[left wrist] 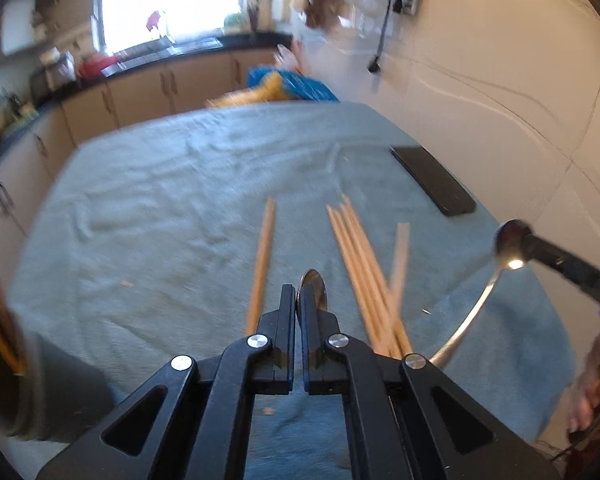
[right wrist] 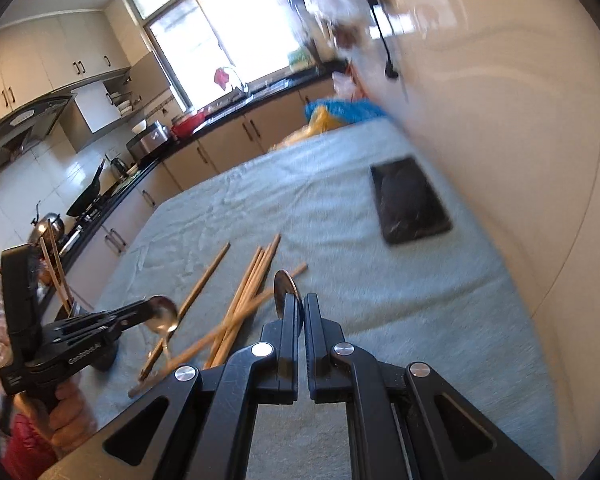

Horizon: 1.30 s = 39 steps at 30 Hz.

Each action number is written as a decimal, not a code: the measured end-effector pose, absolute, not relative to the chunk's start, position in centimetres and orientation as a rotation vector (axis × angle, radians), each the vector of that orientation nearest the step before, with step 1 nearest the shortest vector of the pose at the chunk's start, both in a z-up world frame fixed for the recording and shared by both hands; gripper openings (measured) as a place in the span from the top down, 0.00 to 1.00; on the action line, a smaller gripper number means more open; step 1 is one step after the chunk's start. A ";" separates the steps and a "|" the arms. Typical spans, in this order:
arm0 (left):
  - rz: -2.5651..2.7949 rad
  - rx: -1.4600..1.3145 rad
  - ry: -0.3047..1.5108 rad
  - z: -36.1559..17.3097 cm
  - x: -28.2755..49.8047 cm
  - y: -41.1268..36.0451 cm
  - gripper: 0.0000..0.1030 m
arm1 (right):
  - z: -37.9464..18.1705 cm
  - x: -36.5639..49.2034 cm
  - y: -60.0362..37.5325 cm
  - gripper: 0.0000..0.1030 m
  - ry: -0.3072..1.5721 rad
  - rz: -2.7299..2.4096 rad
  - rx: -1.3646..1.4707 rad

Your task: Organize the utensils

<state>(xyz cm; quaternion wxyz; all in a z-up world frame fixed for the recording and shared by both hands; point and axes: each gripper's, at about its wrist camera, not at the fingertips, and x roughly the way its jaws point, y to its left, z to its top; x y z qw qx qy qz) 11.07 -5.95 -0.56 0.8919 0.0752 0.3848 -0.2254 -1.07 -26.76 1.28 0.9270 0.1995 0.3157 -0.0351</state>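
Observation:
My left gripper (left wrist: 298, 296) is shut on a metal spoon (left wrist: 313, 288), held above the blue-green cloth; it also shows in the right wrist view (right wrist: 156, 310) with its spoon (right wrist: 162, 314). My right gripper (right wrist: 300, 304) is shut on a second metal spoon (right wrist: 284, 286); in the left wrist view it (left wrist: 516, 240) holds that spoon (left wrist: 472, 312) at the right. Several wooden chopsticks (left wrist: 364, 268) lie loose on the cloth, one (left wrist: 262, 264) apart to the left. A grey holder (left wrist: 32, 388) with chopsticks in it stands at the near left.
A black rectangular tray (right wrist: 410, 200) lies on the cloth (left wrist: 160, 208) near the wall. A blue and yellow bag (right wrist: 340, 112) sits at the table's far end. Kitchen counters and cabinets (right wrist: 228, 136) run along the left and back.

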 end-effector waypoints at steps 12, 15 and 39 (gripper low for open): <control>-0.430 0.109 0.677 3.6 9.2 -2.5 0.98 | 5.7 -1.8 -23.8 0.97 0.549 -0.097 0.282; -0.429 0.092 0.654 4.6 8.5 -1.3 0.98 | 6.1 -1.5 -23.0 0.97 0.545 -0.087 0.268; -0.158 0.013 0.346 15.0 3.3 11.8 0.98 | 14.5 1.5 -9.6 0.97 0.353 0.110 0.031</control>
